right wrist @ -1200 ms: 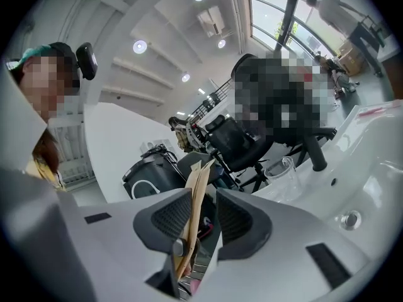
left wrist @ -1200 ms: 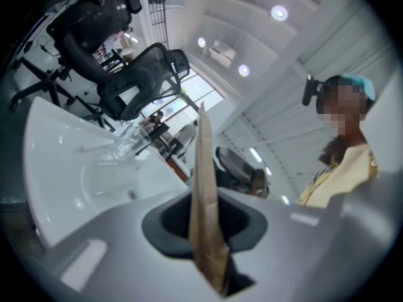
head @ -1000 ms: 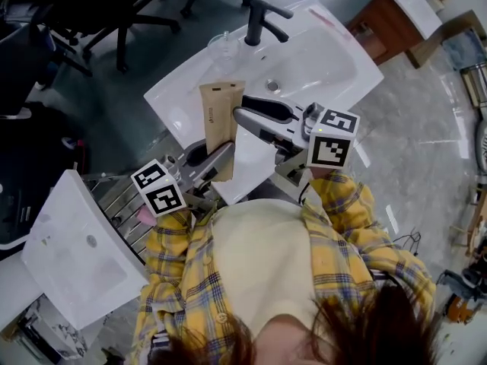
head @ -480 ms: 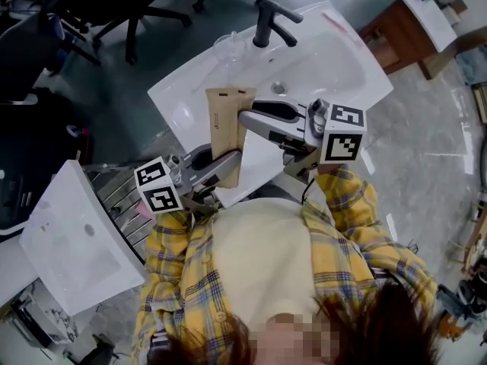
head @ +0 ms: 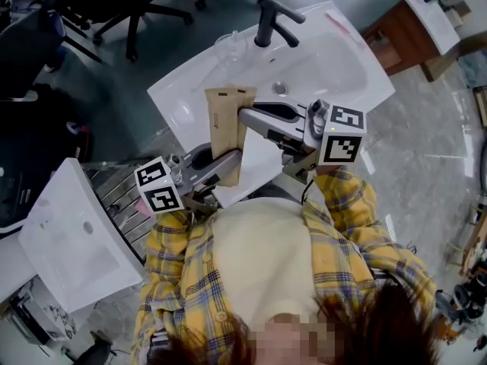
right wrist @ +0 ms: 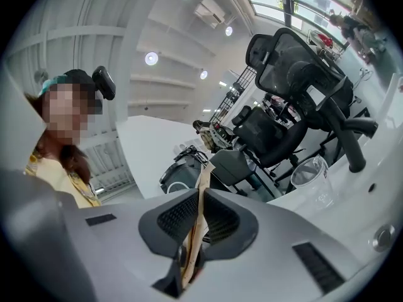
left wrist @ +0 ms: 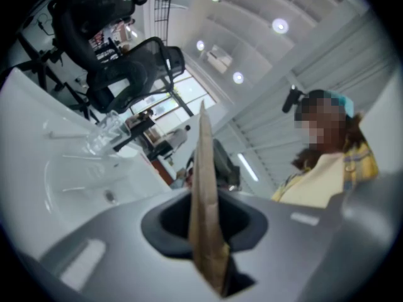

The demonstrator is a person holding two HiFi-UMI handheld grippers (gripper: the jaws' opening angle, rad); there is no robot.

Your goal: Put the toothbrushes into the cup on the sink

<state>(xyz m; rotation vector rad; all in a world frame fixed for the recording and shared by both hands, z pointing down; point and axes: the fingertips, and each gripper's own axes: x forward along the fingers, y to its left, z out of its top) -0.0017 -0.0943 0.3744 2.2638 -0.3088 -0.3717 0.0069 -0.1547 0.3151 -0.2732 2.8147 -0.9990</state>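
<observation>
A flat brown paper toothbrush package (head: 225, 122) is held upright over the front of the white sink (head: 176, 101). My left gripper (head: 229, 161) is shut on its lower end and my right gripper (head: 244, 116) is shut on its right edge. In the left gripper view the package (left wrist: 205, 187) stands edge-on between the closed jaws of the left gripper (left wrist: 213, 257). The right gripper view shows the package (right wrist: 200, 197) pinched as a thin strip in the right gripper (right wrist: 196, 225). A clear cup (head: 227, 48) stands on the sink's back rim, left of the black faucet (head: 268, 20). The cup (right wrist: 312, 178) looks empty.
A second white basin (head: 72, 242) lies at lower left beside a metal rack (head: 122, 196). Black office chairs (head: 129, 6) stand behind the sink. A wooden cabinet (head: 399, 29) is at the upper right. The drain (head: 279, 88) sits mid-basin.
Both grippers keep hold of the package; it has shifted only slightly to the right in the head view. Nothing was let go or taken.
</observation>
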